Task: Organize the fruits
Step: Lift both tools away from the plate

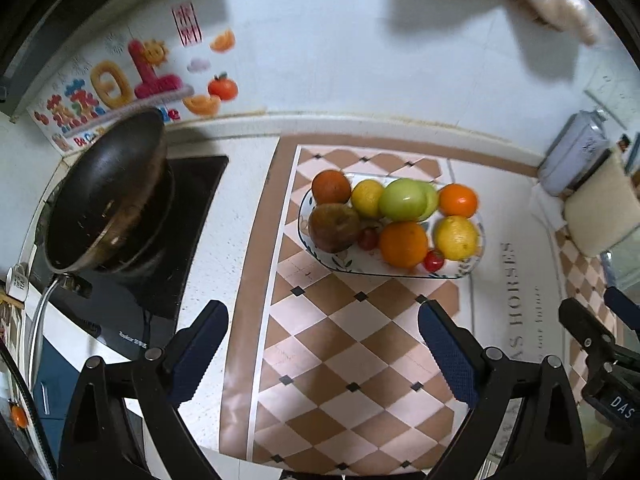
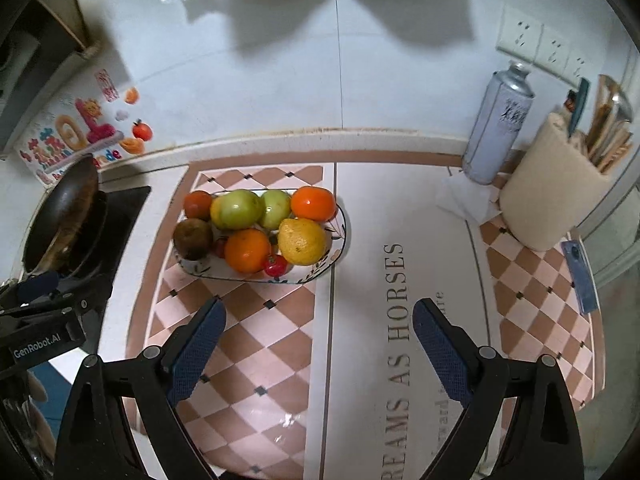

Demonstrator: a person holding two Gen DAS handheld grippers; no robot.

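Looking through the left wrist camera first, I see my left gripper spread wide with nothing between its blue pads, hanging over the checkered mat. The plate of fruit sits at about twelve o'clock from the tips, a little toward one, well apart from them. It is heaped: an orange and a lemon along the near edge, a green apple behind them, a brown-skinned fruit at the plate's nine o'clock, and a small red tomato tucked right at the rim. A dark pan stands on the stove at ten o'clock. My worry here is that heap: the fruits touch each other, so wide jaws coming down on one are likely to nudge its neighbours, and the round ones at the rim could roll off onto the mat.

Through the right wrist camera, my right gripper is likewise wide and empty. The plate lies at about eleven o'clock from its tips, again well apart. The lemon and the orange are the nearest fruits, with the red tomato wedged between them at the rim. The left gripper's body shows at nine o'clock, so both arms reaching for the plate together could clash. A spray can and a utensil holder stand at two o'clock, clear of any direct path to the plate.
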